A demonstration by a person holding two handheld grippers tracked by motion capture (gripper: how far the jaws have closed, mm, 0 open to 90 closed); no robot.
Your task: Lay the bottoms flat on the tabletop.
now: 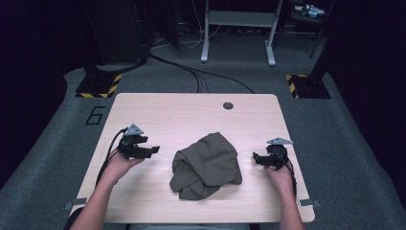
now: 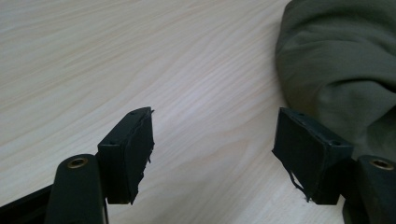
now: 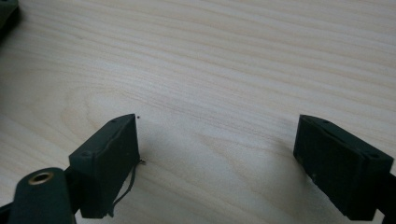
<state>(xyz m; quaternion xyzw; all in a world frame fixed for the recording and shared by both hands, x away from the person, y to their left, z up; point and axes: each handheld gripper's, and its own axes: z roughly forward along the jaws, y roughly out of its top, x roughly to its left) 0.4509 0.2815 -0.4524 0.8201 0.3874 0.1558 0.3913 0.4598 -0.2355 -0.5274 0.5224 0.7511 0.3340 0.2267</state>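
A crumpled olive-green cloth (image 1: 206, 165) lies in a heap on the middle of the light wooden table (image 1: 191, 115). My left gripper (image 1: 154, 151) is held low to the left of the heap, a short gap away, open and empty. In the left gripper view the cloth (image 2: 341, 70) bulges at the right, just beyond the right pad (image 2: 303, 151), with bare wood between the jaws. My right gripper (image 1: 255, 158) hovers to the right of the cloth, open, with bare wood between its pads (image 3: 109, 163).
A round cable hole (image 1: 228, 105) sits near the table's far edge. Beyond the table are grey carpet, black cables (image 1: 201, 76), a white desk frame (image 1: 239, 28) and two black stands with yellow-striped bases (image 1: 98, 85). Table room lies left and right of the heap.
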